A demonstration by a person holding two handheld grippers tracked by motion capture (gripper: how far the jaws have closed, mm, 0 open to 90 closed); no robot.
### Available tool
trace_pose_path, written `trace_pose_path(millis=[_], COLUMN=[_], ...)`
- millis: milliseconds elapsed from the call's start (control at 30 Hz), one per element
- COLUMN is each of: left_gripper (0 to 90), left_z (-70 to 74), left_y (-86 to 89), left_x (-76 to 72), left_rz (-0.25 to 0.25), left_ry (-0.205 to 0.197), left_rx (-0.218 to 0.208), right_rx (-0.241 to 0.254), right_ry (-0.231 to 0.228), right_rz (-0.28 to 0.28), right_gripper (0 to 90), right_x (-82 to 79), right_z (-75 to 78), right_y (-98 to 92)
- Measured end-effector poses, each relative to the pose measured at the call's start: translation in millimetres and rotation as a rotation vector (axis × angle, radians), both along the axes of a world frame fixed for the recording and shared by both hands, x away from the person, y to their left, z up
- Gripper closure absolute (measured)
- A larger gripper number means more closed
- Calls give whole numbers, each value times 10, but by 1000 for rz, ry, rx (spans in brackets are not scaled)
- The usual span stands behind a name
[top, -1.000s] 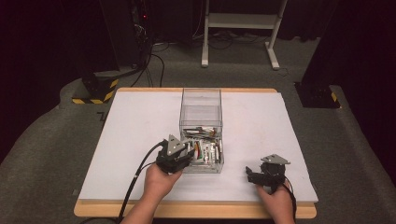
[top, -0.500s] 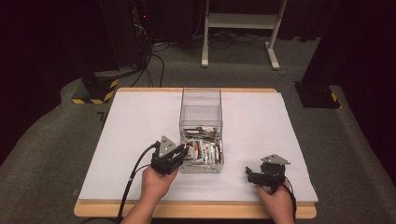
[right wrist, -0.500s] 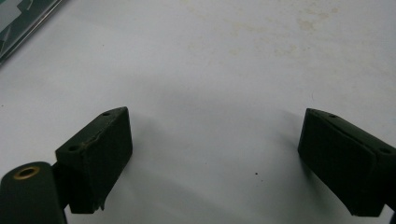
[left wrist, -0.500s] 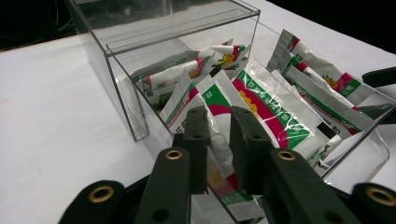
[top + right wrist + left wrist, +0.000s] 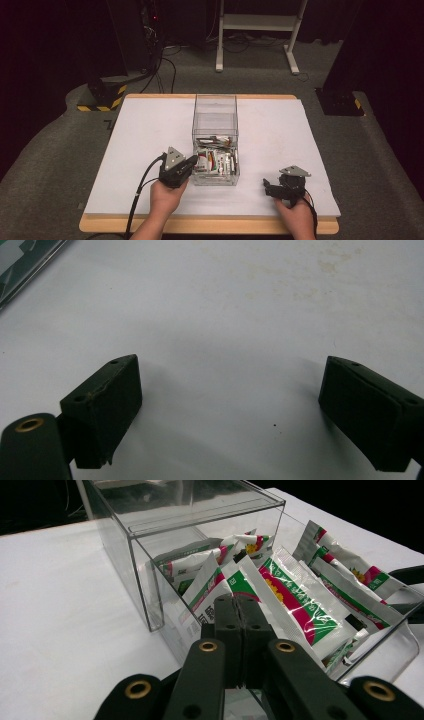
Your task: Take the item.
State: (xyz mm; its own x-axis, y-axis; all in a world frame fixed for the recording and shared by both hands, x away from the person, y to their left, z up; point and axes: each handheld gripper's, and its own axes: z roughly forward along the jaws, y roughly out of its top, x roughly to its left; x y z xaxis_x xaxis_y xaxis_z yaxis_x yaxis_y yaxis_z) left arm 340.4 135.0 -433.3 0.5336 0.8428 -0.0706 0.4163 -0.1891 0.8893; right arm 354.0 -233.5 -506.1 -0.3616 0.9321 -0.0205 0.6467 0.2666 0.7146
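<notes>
The left gripper [image 5: 241,611] has just closed at the clear box [image 5: 150,575], seemingly pinching a packet [image 5: 212,587] (nothing lifted out); the right gripper [image 5: 230,405] rests with jaws apart.

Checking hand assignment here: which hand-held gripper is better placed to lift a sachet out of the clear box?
Left. The left hand-held gripper is shut at the sachets in the clear box; the right hand-held gripper rests open on the table, apart.

a white-topped table [image 5: 150,130] stands on grey carpet [image 5: 45,165], with a white stand [image 5: 257,22] and dark curtains [image 5: 55,40] behind.
</notes>
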Motion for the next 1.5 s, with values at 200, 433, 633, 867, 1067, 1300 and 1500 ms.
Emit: trace_pose_path(millis=[200,433,633,867,1067,1300,1500], left_gripper=[892,892,893,892,893,894,894], left_z=[4,28,69,88,100,133,141], left_y=[6,1,10,16,20,11,-4], left_x=[-18,-38,-51,-63,-62,-64,-71], left_rz=[3,10,14,20,21,17,6], left_ry=[-15,-34,-49,-67,-74,-84,-93], left_rx=[-13,-18,-39,-44,-45,-61,-73], right_rx=[-1,0,-2,1,-1,0,-1], right_ry=[-2,-3,-4,-2,-3,-4,-6], right_rz=[2,3,6,2,1,-1,-1], right_gripper=[102,103,103,103,102,102,103], right_x=[0,-1,0,-3,-4,-6,-7], right_z=[-1,-1,-2,-2,-2,-3,-4], right_y=[-2,-3,-5,-3,-1,-1,-1])
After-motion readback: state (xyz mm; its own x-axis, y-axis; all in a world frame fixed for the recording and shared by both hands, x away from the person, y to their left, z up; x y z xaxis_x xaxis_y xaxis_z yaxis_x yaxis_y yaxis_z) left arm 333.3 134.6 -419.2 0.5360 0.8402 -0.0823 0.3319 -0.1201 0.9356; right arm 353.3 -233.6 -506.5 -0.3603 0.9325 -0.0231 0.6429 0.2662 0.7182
